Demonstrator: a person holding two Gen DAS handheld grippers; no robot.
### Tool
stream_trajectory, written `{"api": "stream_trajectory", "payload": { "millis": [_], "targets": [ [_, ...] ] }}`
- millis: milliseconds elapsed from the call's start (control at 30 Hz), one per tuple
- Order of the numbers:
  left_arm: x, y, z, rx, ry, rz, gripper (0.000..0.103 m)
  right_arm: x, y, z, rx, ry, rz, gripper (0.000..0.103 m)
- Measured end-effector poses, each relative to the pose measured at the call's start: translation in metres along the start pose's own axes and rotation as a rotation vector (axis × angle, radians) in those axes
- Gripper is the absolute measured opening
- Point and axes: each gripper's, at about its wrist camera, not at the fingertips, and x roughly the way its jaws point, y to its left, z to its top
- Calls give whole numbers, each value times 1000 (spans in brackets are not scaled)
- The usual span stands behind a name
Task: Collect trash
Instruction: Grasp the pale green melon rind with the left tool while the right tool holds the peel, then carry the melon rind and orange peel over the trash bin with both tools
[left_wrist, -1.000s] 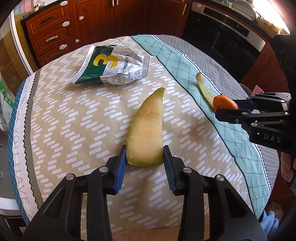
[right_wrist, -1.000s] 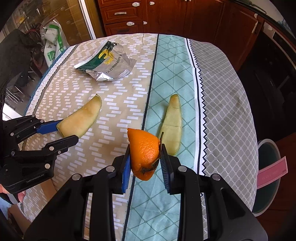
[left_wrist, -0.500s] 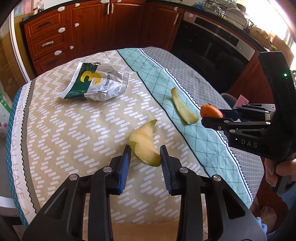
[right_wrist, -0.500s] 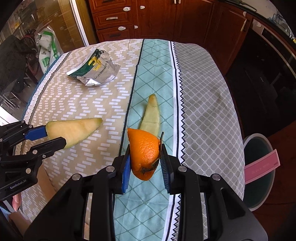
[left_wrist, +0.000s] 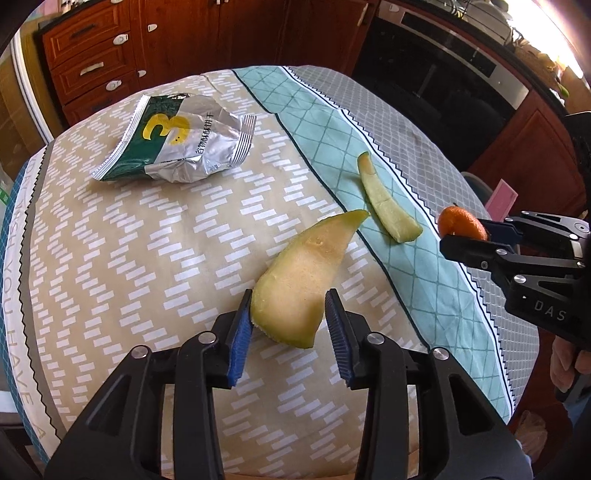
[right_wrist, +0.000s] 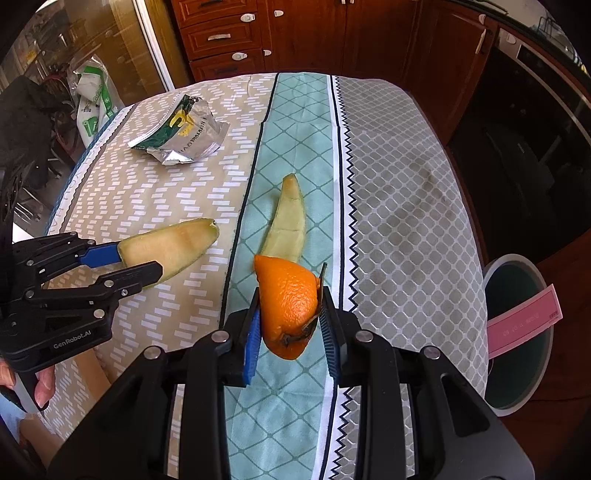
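Over table (left_wrist: 110, 258), left to right: our left hand-held gripper (left_wrist: 288, 325) clamps melon rind (left_wrist: 295, 280), held above cloth; snack wrapper (left_wrist: 177, 147) beyond; second rind (right_wrist: 288, 225) on teal stripe; our right hand-held gripper (right_wrist: 290, 325) grips orange peel (right_wrist: 288, 302); bin (right_wrist: 517, 332) on floor.

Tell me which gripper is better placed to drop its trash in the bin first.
Right. The right gripper already clamps the orange peel, and the bin stands off the table's right edge. The left gripper, holding the melon rind, is across the table.
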Motion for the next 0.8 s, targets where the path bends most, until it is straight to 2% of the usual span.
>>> {"api": "stream_trajectory", "payload": {
  "millis": [67, 133, 200, 267, 367, 433, 500, 667, 800],
  "targets": [
    [2, -1, 2, 8, -2, -3, 44, 2, -2, -1, 3, 3, 1, 27],
    [2, -4, 3, 3, -16, -17, 40, 4, -4, -2, 6, 8, 2, 27],
    [-8, -10, 2, 12, -66, 4, 21, 6, -6, -3, 10, 11, 4, 27],
    [-22, -17, 3, 26, -97, -7, 15, 7, -7, -4, 12, 12, 5, 27],
    [-30, -39, 1, 99, -113, 4, 14, 5, -11, -5, 19, 9, 8, 27],
    [-26, -56, -2, 154, -86, -4, 14, 1, -13, -7, 24, 0, 9, 27],
    [-20, -67, -8, 193, -79, 42, 15, -3, -18, -10, 36, -6, 11, 28],
    [-8, -57, -1, 120, -43, 48, 18, -11, -27, -19, 49, -12, 13, 28],
    [-4, -62, -2, 117, -19, 48, 15, -16, -32, -25, 53, -17, 16, 28]
  ]
}}
